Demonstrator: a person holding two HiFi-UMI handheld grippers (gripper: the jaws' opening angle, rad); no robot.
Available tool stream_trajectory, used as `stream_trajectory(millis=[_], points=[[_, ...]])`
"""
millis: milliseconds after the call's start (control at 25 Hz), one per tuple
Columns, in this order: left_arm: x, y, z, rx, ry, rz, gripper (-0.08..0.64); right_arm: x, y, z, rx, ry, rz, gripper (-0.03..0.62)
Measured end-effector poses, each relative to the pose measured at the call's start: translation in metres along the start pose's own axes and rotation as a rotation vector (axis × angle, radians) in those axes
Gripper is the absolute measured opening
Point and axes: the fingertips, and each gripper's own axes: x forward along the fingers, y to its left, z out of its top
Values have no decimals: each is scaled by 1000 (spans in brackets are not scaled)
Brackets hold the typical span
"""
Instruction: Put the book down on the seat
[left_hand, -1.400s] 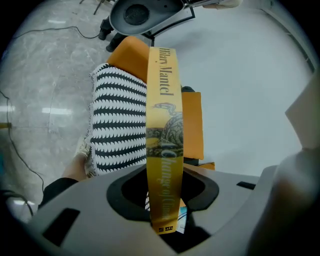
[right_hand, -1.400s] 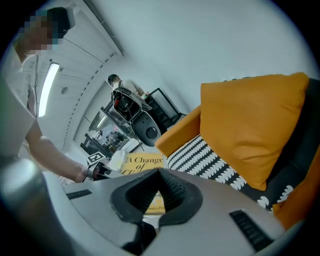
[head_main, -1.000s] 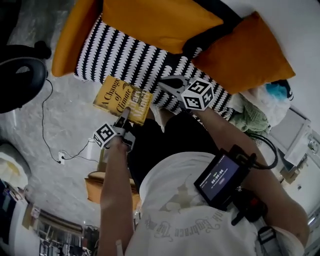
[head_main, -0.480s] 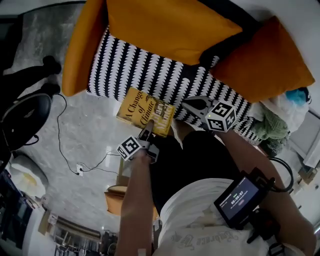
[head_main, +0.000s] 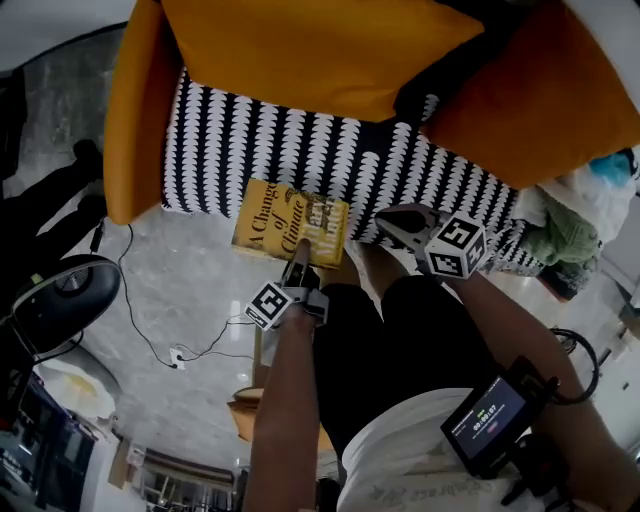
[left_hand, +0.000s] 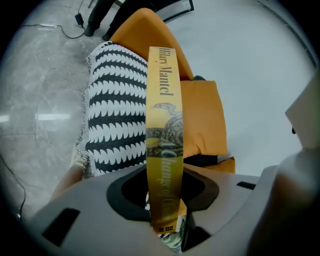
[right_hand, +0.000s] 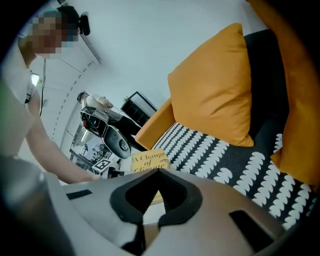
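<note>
Left gripper (left_hand: 165, 197): jaws pinch the lower end of the book (left_hand: 165, 125), one pad on each cover, spine facing the camera and running straight up between them. From the head view this gripper (head_main: 298, 262) holds the book (head_main: 290, 222) by its near edge, yellow cover up and lying roughly flat. The far part is over the front edge of the seat (head_main: 300, 140), the near part over the grey floor (head_main: 190, 290). Contact with the seat cannot be told. Right gripper (right_hand: 159, 172): jaws pressed together, nothing between them. It hangs just right of the book, apart from it, over the seat's front edge. The seat is a black cushion with rows of white scallop marks. Behind it leans an orange back cushion (head_main: 320, 50), and another orange cushion (head_main: 540, 100) sits to the right. An orange armrest (head_main: 135, 110) stands along the seat's left side. A thin black cable (head_main: 150, 345) trails over the floor. A small lit screen (head_main: 488, 420) is strapped to the right forearm.
</note>
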Motion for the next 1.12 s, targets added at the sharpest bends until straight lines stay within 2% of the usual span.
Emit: stream_trajectory(millis=[400, 520, 720, 960, 1120], points=[[47, 3, 15, 24, -56, -97, 144, -15, -17, -44, 46, 19, -19, 14], [63, -3, 23, 53, -68, -147, 144, -16, -28, -46, 50, 23, -24, 14], [79, -3, 25, 41, -81, -232, 144, -11, -32, -57, 57, 17, -23, 14], [91, -2, 19, -2, -93, -247, 145, -21, -38, -61, 72, 21, -23, 14], [96, 16, 16, -32, -66, -206, 144, -19, -45, -61, 74, 27, -26, 15]])
